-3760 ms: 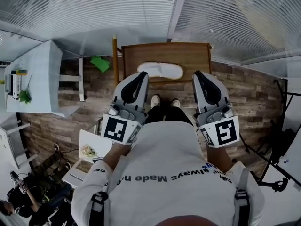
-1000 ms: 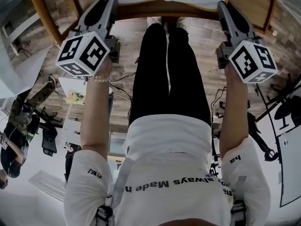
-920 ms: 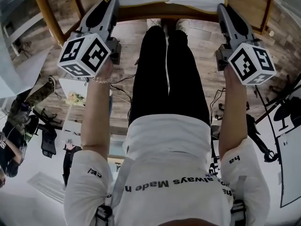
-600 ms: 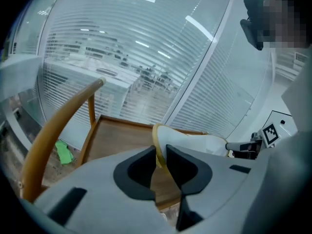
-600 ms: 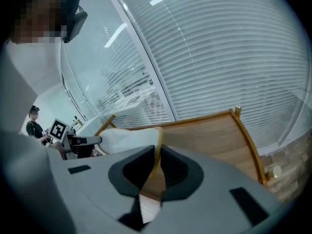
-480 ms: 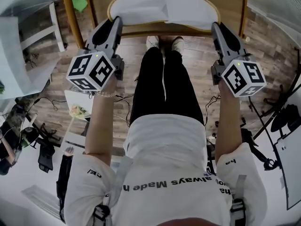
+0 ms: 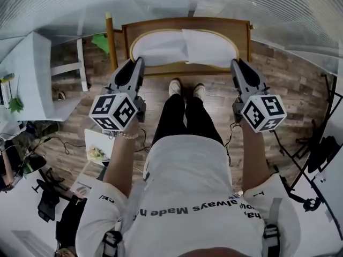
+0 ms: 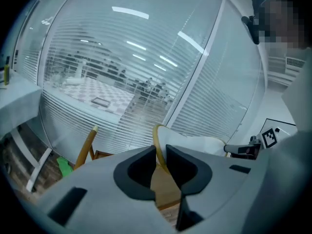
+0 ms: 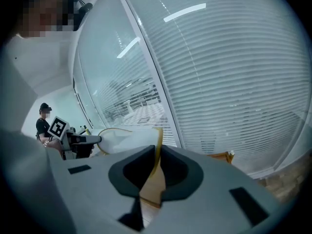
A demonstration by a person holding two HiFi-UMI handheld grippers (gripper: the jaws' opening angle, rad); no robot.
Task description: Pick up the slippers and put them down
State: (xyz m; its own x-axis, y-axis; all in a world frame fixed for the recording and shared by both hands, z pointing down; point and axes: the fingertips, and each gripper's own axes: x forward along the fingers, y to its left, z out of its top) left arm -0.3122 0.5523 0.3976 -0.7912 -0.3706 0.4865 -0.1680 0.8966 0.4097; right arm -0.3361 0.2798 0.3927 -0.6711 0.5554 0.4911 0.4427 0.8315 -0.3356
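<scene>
The slippers [image 7: 185,48] run crosswise, long axis from claw to claw; my left gripper [image 7: 139,62] and right gripper [image 7: 236,63] (both barely parted) pinch their rims.

The slippers [image 7: 185,48] are showing soft, matt white cloth, edged in what is probably smooth tan rubber. The left gripper [image 7: 140,61] and right gripper [image 7: 235,62] are looking matt grey plastic. The floor [image 7: 278,90] is showing grained wood planks.

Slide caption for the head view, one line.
Left claw and right claw each grip an end of the white slippers, held over the wooden table.
</scene>
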